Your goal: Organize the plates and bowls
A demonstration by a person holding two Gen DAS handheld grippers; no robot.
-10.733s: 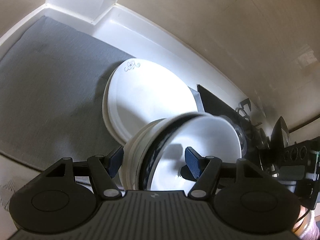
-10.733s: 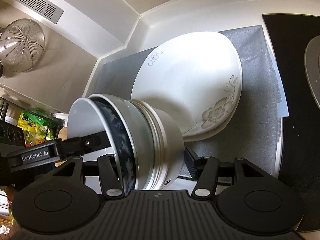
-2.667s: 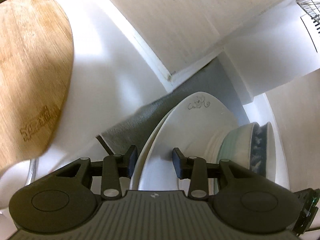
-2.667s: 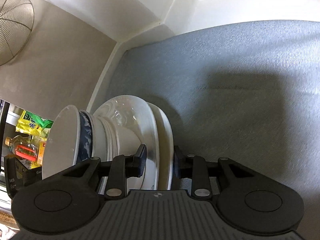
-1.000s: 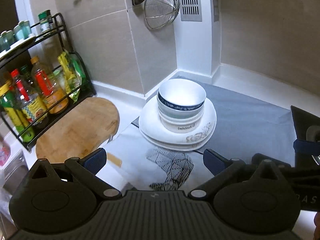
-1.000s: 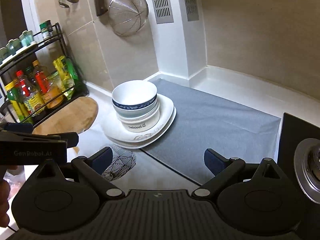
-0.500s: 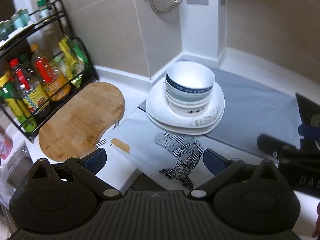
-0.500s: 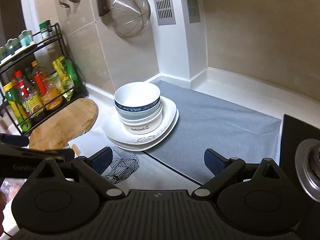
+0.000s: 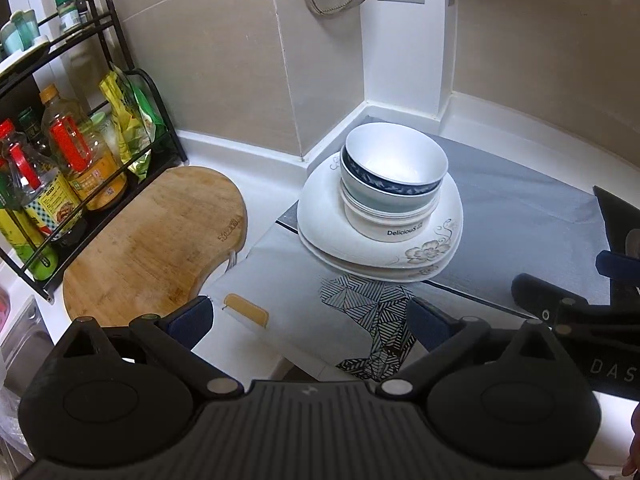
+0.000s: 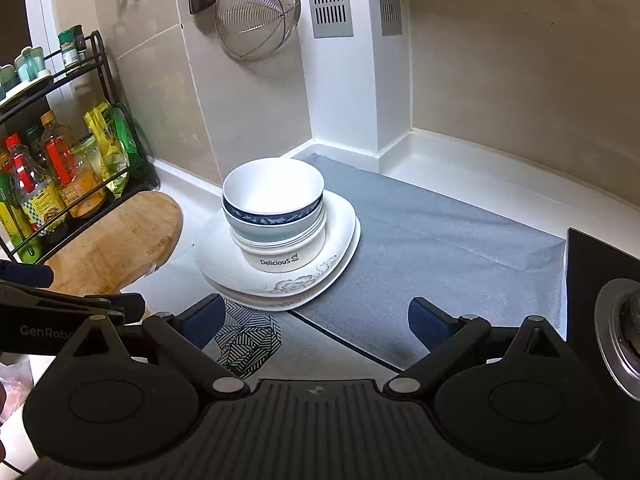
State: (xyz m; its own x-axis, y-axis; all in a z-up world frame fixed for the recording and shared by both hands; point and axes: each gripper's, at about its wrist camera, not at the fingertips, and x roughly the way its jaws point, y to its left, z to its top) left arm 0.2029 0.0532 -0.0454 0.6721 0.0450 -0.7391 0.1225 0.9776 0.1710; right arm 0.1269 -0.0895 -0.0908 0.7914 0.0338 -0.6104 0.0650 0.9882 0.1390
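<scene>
A stack of nested white bowls (image 9: 394, 184), the top one banded in dark blue and the bottom one printed "DeliciouS", stands upright in the centre of both frames. It sits on two white square-ish plates with a grey floral print (image 9: 332, 220), and these rest across the near left corner of a grey fabric mat (image 9: 520, 216) and a pale cloth with a black geometric pattern (image 9: 360, 308).

The left gripper (image 9: 310, 318) fills the bottom of the left wrist view, its blue-padded fingers spread wide apart with nothing between them, well short of the plates. The right gripper (image 10: 314, 320) sits the same way at the bottom of the right wrist view, fingers parted and empty, near the front edge of the stack but not touching it.

At centre left of both frames lies a round wooden cutting board (image 9: 156, 240), just beside the plates. Behind it, at the left edge, a black wire rack of bottles and packets (image 9: 56, 160) stands against the tiled wall. A metal mesh strainer (image 10: 256, 16) hangs at the top centre. At the right edge of the right wrist view there is a round metal part (image 10: 620, 336), possibly a stove burner.
</scene>
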